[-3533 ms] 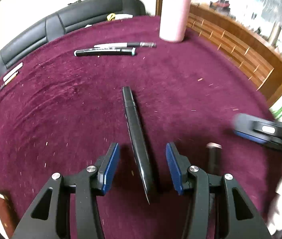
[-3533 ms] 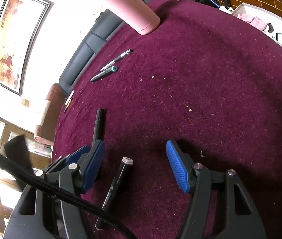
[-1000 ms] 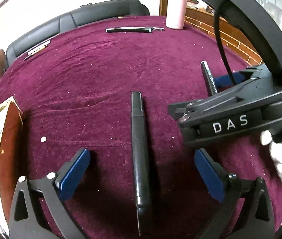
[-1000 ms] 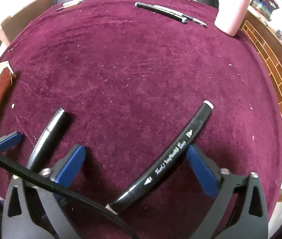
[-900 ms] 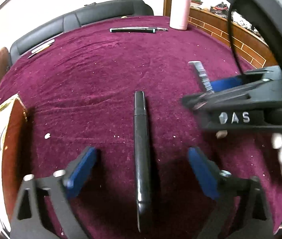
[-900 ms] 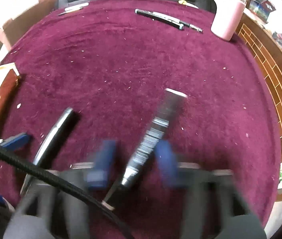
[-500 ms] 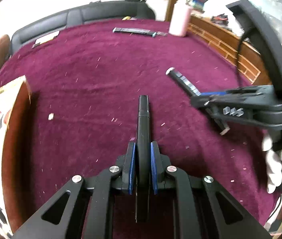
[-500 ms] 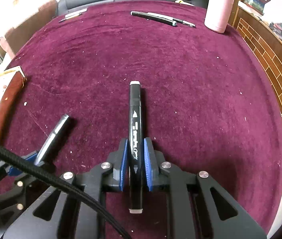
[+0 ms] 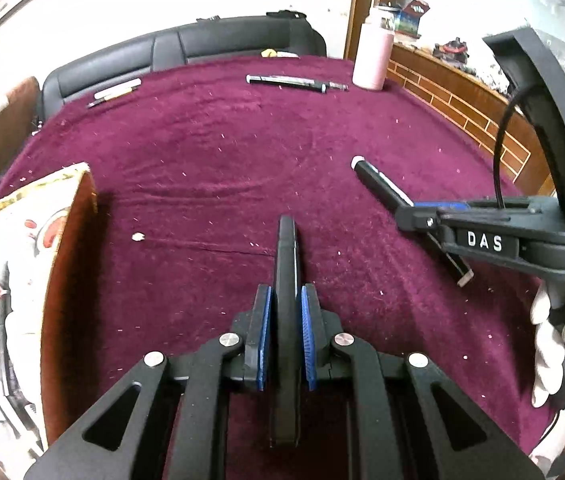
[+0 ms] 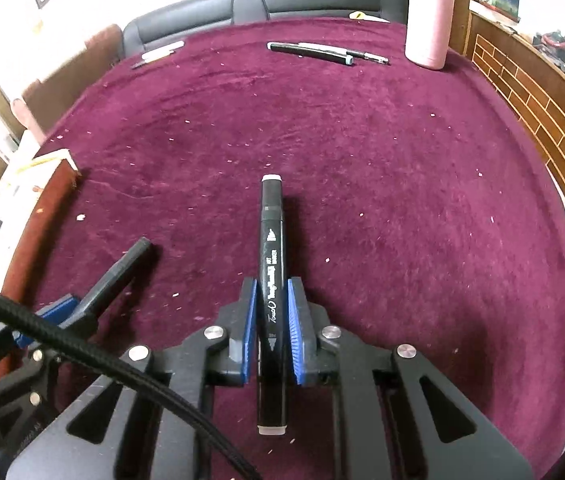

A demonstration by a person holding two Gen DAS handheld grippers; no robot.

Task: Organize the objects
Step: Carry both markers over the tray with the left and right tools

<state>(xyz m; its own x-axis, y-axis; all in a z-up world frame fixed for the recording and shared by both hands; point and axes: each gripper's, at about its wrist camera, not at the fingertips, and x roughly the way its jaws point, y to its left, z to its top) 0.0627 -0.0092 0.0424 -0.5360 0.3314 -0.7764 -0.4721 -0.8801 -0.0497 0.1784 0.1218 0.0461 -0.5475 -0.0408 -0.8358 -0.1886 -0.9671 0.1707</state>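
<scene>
Both pens have come up off the counter [image 10: 402, 160] since before. Now the left gripper [image 9: 285, 336] jaws pinch the pen [image 9: 287, 264], and the right gripper [image 10: 273, 330] jaws pinch the marker [image 10: 271, 256]. Two more pens [image 10: 314, 53] lie far back near a pink bottle [image 10: 430, 24]. One box [image 9: 22, 264] sits at the left.

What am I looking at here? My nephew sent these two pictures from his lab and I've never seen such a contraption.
A person holds two hand-held grippers, each with a camera looking along its fingers. One picture comes from the left gripper, shut on a black pen; the other from the right gripper, shut on a black marker. Both hang over a maroon tablecloth. At the far edge lie more pens beside a pink bottle. A box sits at the left.
</scene>
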